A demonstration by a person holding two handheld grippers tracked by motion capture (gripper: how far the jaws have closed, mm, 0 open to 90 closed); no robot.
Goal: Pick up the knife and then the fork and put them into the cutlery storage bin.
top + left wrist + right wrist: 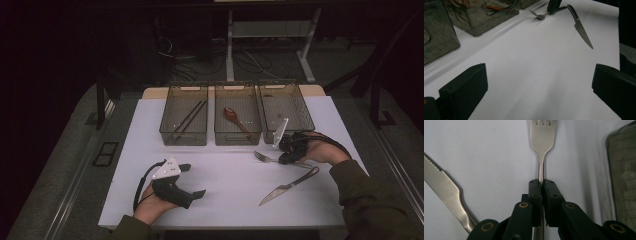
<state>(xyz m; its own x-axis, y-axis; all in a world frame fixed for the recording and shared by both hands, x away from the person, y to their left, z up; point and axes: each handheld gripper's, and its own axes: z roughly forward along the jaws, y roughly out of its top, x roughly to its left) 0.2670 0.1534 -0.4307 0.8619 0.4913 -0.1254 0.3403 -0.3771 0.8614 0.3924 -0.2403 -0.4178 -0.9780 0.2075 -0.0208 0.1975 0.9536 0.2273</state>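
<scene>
High view, desk [220, 195]: white top, three clear bins in a row at its far edge.
Left bin [184, 115]: dark chopsticks [190, 119] lie in it.
Middle bin [238, 114]: holds a red spoon [233, 116].
Right bin [286, 111]: contents cannot be told.
Right claw [286, 156]: low at the desk's right side, just near of the right bin, jaws pinched tight on the fork's handle; in the right gripper view the handle runs up between the two pads.
Fork [542, 142]: flat on the desk, tines pointing left, away from the right claw.
Knife [289, 186]: lies on the desk near and right of the fork, apart from it, blade pointing near-left.
Left claw [192, 181]: held at the desk's near left, jaws spread wide, nothing between them.
</scene>
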